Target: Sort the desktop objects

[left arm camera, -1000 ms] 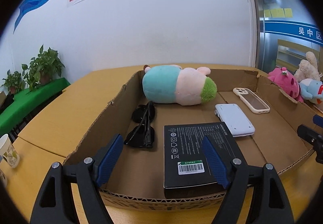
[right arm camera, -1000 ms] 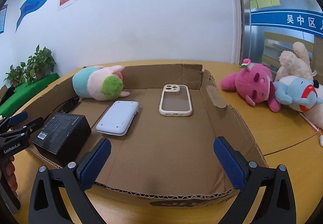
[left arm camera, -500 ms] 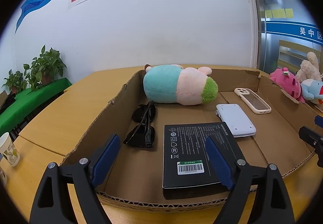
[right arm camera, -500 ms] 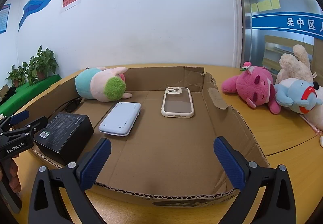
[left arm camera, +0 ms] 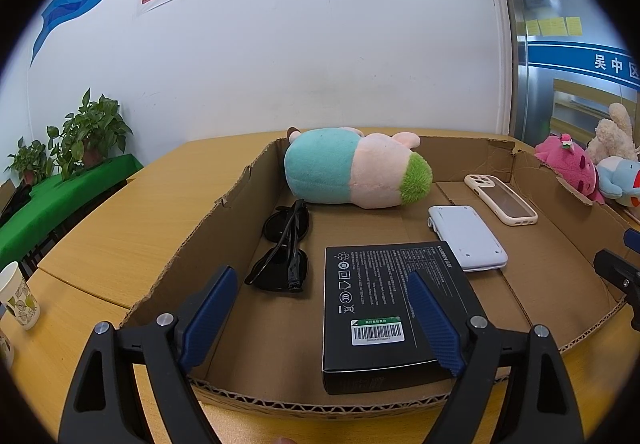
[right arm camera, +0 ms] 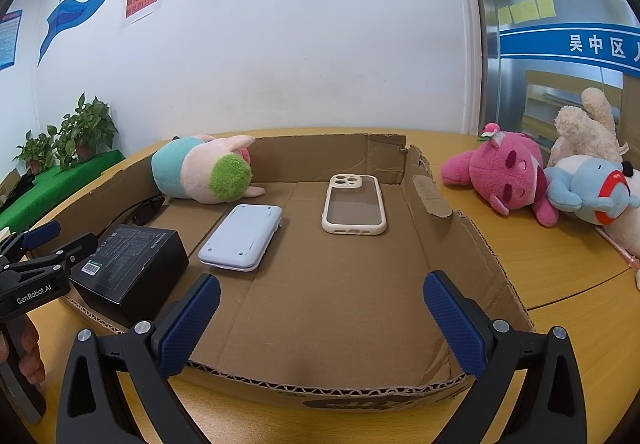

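Both my grippers, left (left arm camera: pixel 322 314) & right (right arm camera: pixel 320 318), eased back slightly; jaws spread, nothing held. Cardboard tray (right arm camera: pixel 436 204) contents unmoved, so pink plush (right arm camera: pixel 500 174) prob next imo.

The left gripper (left arm camera: pixel 322 314) hangs wide open over the near edge of the cardboard tray (left arm camera: pixel 560 244). At its one o'clock lies a black box (left arm camera: pixel 384 300), at eleven folded sunglasses (left arm camera: pixel 286 252), at twelve a pastel plush (left arm camera: pixel 356 174); a white device (left arm camera: pixel 466 236) lies right of the box.
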The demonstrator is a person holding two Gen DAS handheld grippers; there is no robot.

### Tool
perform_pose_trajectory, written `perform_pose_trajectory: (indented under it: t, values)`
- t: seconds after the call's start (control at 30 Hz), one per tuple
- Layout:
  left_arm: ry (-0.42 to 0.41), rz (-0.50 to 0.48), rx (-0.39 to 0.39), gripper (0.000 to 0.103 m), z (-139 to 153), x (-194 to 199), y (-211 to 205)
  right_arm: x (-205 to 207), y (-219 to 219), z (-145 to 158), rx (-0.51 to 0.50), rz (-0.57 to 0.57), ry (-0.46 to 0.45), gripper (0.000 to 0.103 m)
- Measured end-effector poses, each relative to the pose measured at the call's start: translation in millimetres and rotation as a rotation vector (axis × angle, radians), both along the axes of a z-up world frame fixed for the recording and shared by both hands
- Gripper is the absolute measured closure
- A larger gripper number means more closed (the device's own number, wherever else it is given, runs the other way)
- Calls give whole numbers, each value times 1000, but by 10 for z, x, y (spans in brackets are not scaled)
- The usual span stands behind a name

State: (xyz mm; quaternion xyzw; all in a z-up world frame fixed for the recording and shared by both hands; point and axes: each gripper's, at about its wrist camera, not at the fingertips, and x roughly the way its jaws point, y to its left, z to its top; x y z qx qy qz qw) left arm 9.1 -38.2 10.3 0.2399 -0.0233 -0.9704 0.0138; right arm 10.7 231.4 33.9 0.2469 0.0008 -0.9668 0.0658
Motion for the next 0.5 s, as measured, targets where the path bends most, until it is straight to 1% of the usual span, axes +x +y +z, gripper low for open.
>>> perform_pose_trajectory:
  t: [0.5]
  values:
    - [-8, 8, 1, 15, -12, -13, -3, -24, -7, -14, 14, -6, -5, 0]
